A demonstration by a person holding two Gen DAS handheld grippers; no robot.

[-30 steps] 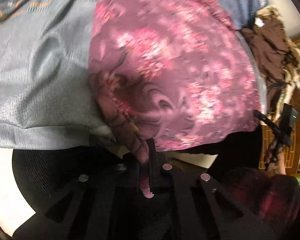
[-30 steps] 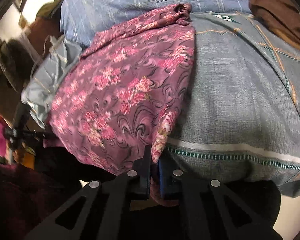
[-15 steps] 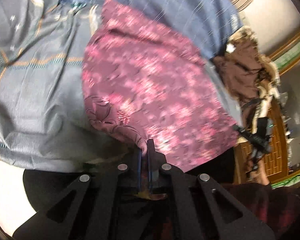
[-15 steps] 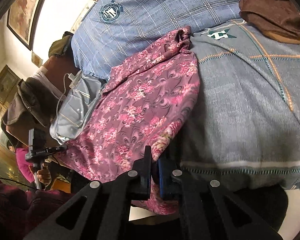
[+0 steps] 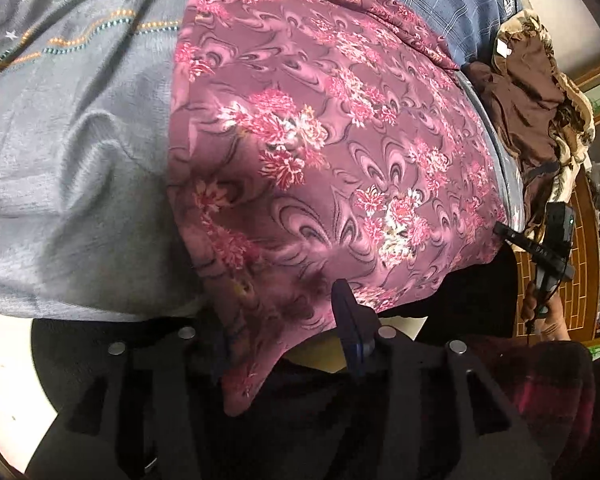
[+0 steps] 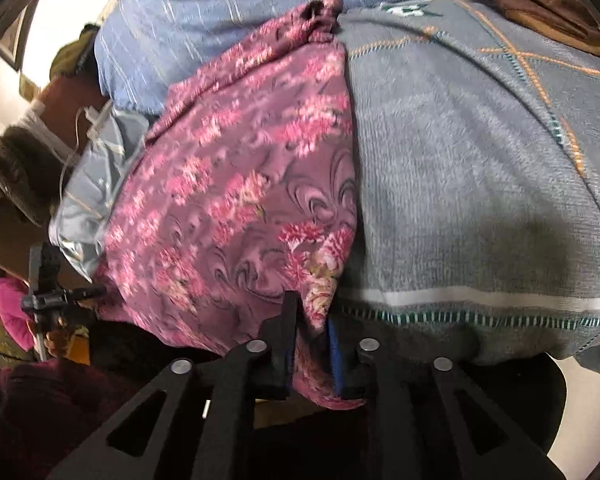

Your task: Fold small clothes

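Floral garment (image 5: 320, 152) corners sit between both sets of jaws; both are opening right now, so this reads as the release after laying it down.

Left gripper (image 5: 284, 320): jaws clearly parted, one blue-padded finger (image 5: 352, 320) visible; the other is buried under the hanging cloth corner. Fabric drapes loose through the gap, pads not pressing.

Right gripper (image 6: 310, 328): gap narrower, a fold of the hem hangs between the pads, blue pads visible either side. Looks loose rather than pinched, but that's close.

Outward: garment lies spread on the grey blanket (image 6: 480, 180), near edge hanging off toward the grippers, far end bunched against the blue plaid cloth (image 6: 240, 12). Brown fabric pile (image 5: 516, 100) off to one side. In the left view the other gripper's handle (image 5: 548, 248) shows past the garment's edge.

Risks:
- Hem snags on a pad as the hands pull back, dragging the cloth out of shape. Right side more likely, narrower gap.
- Overhanging edge is unsupported, so it could slide off the blanket once freed.
- Bunched far end leaves the next fold crooked if not flattened.

Can't make out: what garment it is, whether it's already doubled over, what's under the blanket edge. Right view is motion-blurred across most of the print.
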